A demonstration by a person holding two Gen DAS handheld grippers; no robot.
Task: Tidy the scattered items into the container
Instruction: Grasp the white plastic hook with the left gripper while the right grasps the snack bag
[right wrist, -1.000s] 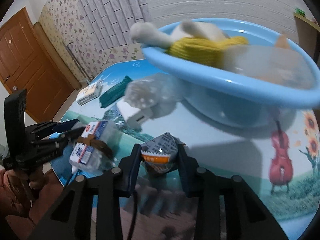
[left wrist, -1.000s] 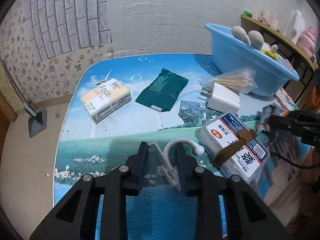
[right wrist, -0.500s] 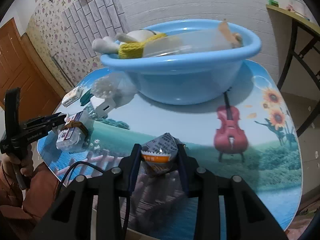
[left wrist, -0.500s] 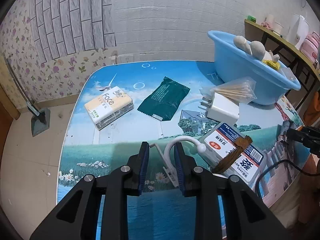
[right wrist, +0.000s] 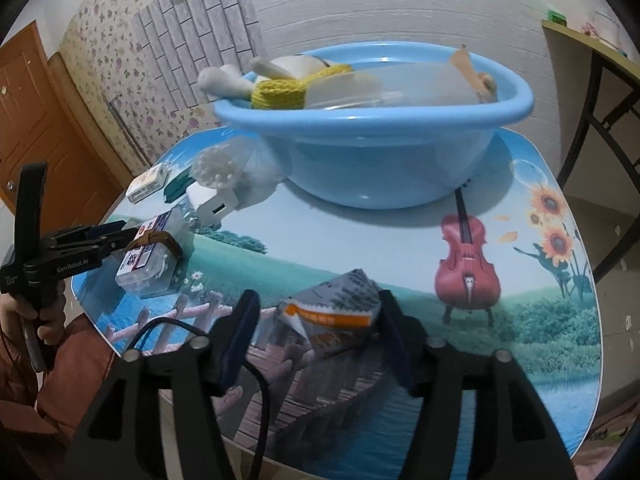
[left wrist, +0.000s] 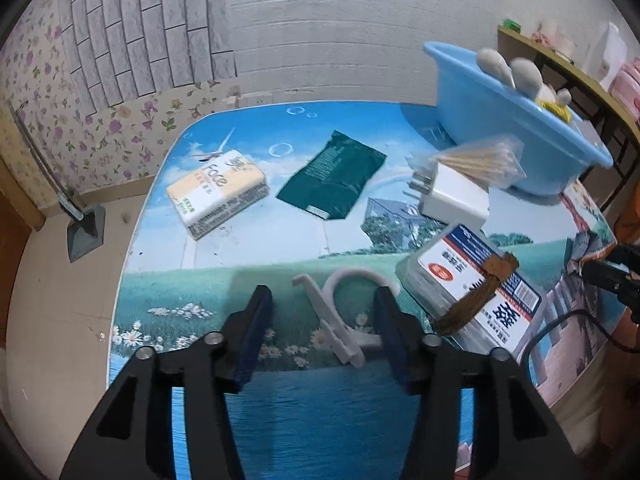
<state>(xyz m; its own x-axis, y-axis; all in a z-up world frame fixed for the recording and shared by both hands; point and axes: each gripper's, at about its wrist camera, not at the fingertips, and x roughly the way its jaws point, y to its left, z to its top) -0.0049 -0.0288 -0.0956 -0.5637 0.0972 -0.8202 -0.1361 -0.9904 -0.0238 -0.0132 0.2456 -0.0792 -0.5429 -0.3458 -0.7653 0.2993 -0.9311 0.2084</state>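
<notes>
My left gripper (left wrist: 322,304) points down at the table, its jaws opening. A white plastic hook (left wrist: 340,320) lies between the pads, and neither pad presses on it. My right gripper (right wrist: 318,304) is opening too, around a crinkled snack packet (right wrist: 336,308) that rests on the table with a gap on its left side. The blue basin (right wrist: 380,160) stands beyond it and holds a plush toy with a yellow knit band and a clear bag. In the left wrist view the basin (left wrist: 500,120) sits at the back right.
On the table lie a tissue pack (left wrist: 218,196), a green packet (left wrist: 332,176), a white charger (left wrist: 456,200), a bag of cotton swabs (left wrist: 480,160) and a clear box with a brown band (left wrist: 472,284). A black cable (right wrist: 256,380) crosses the near edge. A shelf stands at the right.
Both grippers' jaws have spread apart, letting go of the hook and the snack packet. The right gripper drew back from the basin, which now looks farther away.
</notes>
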